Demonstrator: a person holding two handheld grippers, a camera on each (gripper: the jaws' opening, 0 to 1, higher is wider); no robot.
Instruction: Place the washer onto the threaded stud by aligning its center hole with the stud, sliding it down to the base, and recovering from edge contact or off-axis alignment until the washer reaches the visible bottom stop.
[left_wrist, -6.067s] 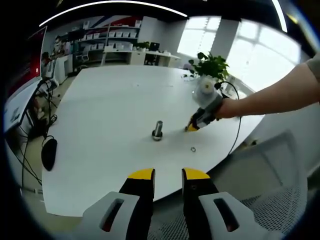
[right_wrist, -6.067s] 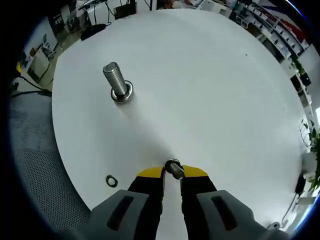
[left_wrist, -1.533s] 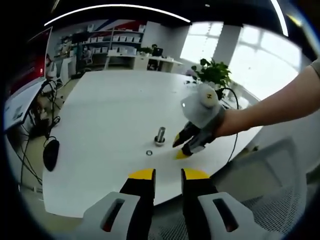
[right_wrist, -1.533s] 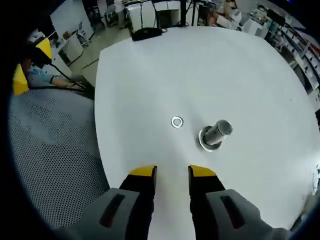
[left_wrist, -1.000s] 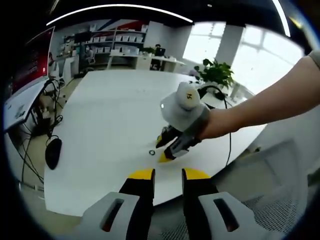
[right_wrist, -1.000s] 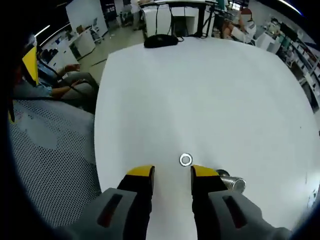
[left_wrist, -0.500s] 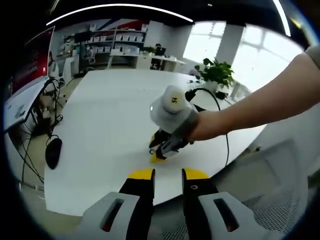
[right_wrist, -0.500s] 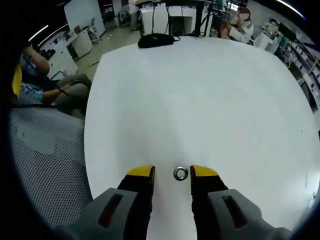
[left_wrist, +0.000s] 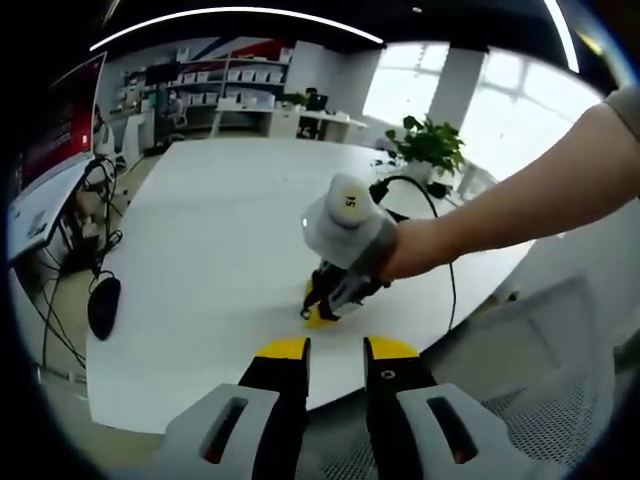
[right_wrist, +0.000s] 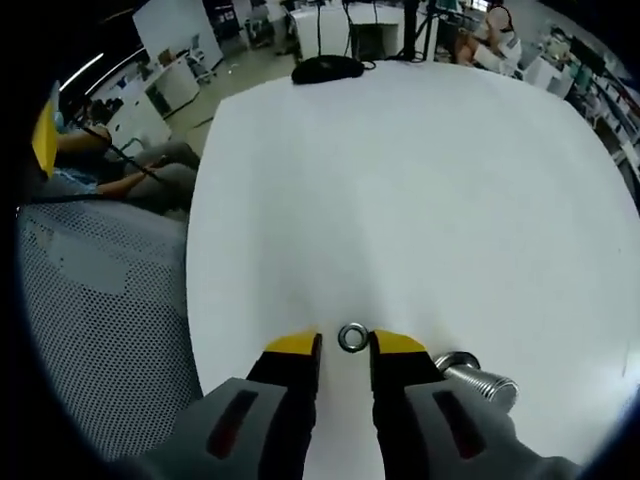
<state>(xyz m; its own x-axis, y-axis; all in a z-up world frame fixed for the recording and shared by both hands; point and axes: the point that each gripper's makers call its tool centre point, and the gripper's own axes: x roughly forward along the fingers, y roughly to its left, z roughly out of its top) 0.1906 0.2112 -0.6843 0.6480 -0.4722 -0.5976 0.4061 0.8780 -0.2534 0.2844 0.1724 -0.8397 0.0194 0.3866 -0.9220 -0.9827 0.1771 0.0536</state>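
Right tool (right_wrist: 345, 345) narrowed around washer (right_wrist: 352, 337) on tabletop (right_wrist: 420, 180), stud (right_wrist: 478, 381) just beside; left tool (left_wrist: 336, 349) narrow, empty.

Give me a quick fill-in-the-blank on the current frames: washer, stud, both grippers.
1. In the right gripper view, the washer lies flat on the white ____.
2. The washer sits between the tips of the ____ gripper.
3. The threaded stud has ____ washer on it.
4. The left gripper holds ____.

Missing words: table; right; no; nothing
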